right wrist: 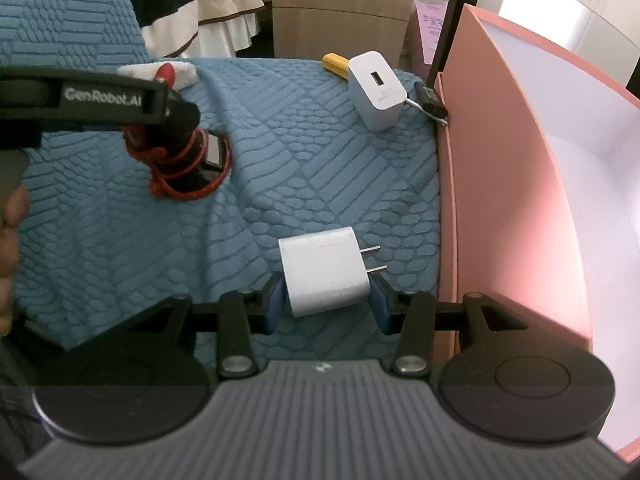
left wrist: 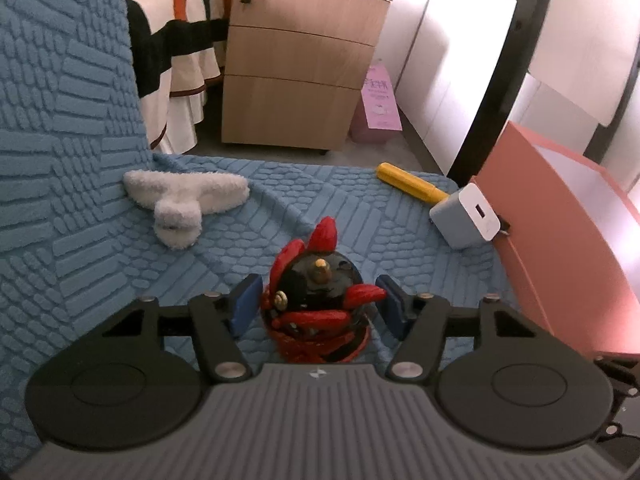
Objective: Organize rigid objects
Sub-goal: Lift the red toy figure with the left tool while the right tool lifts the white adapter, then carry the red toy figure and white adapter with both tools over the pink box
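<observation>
**Both grippers at work beside the pink box**

The right gripper (right wrist: 326,300) is clamped on a white plug (right wrist: 324,274), pads pressed to its flat sides, prongs pointing toward the box (right wrist: 508,184). That grip across the body keeps the prongs clear, probably so the plug can drop straight into the box just beside it.

The left gripper (left wrist: 316,306) straddles a red and black figurine (left wrist: 318,292) standing on the blue cover (left wrist: 100,200). Its jaws stand partly open: the left pad is at or almost at the figurine's side, the right pad stands off with a visible gap, so nothing is gripped yet. Straddling its widest part likely readies a squeeze.

Farther out lie a larger white charger (left wrist: 466,216), a yellow stick (left wrist: 412,182) behind it, and a fluffy white piece (left wrist: 180,200). A small black clip (right wrist: 430,100) rests against the box wall.
</observation>
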Tool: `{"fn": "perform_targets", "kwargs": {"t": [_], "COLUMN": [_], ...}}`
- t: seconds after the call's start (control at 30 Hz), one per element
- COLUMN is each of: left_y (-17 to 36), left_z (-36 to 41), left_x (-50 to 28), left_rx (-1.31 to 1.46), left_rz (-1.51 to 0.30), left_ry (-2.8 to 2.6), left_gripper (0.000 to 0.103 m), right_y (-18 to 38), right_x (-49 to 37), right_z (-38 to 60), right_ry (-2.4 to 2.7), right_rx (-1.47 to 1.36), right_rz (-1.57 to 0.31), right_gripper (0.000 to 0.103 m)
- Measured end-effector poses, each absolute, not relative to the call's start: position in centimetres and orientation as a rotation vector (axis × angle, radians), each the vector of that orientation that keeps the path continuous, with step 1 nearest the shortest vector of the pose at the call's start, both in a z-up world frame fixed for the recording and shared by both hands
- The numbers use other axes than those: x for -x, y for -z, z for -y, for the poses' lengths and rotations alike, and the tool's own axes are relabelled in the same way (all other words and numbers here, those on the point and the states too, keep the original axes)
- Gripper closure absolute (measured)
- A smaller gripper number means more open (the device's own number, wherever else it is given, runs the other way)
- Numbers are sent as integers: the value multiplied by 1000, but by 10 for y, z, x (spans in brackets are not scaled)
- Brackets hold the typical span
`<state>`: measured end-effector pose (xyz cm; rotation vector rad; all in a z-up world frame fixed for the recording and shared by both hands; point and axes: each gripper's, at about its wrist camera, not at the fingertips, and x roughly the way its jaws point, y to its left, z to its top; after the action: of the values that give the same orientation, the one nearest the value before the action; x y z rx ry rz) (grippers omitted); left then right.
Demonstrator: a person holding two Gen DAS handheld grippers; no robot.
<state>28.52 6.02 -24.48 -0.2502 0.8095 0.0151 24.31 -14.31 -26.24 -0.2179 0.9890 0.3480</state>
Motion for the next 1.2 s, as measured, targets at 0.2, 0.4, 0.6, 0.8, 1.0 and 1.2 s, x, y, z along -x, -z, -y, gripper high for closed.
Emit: {"fn": "perform_targets", "kwargs": {"t": [0.2, 0.4, 0.6, 0.8, 1.0, 1.2], "left_y": [238, 225, 210, 186, 164, 139], "left_z": [-64, -67, -64, -61, -55, -49], "left_x": [-279, -258, -230, -206, -184, -172], "left_rx": [276, 322, 364, 394, 403, 444], "left_rz": [-803, -801, -806, -792, -779, -752], "left_ry": [-31, -41, -49, -43, -44, -46], "left_gripper": [38, 39, 39, 39, 39, 39], "right_y": [251, 236, 220, 197, 180, 163], "right_x": [-241, -232, -222, -208, -194, -183], "right_z": [144, 145, 148, 155, 167, 180], "right_ry": [-362, -384, -392, -404, -407, -415], "right_rx": [199, 191, 183, 171, 150, 114], "right_rz": [-975, -971, -954, -926, -919, -907], "right_gripper": [55, 55, 55, 55, 55, 55]}}
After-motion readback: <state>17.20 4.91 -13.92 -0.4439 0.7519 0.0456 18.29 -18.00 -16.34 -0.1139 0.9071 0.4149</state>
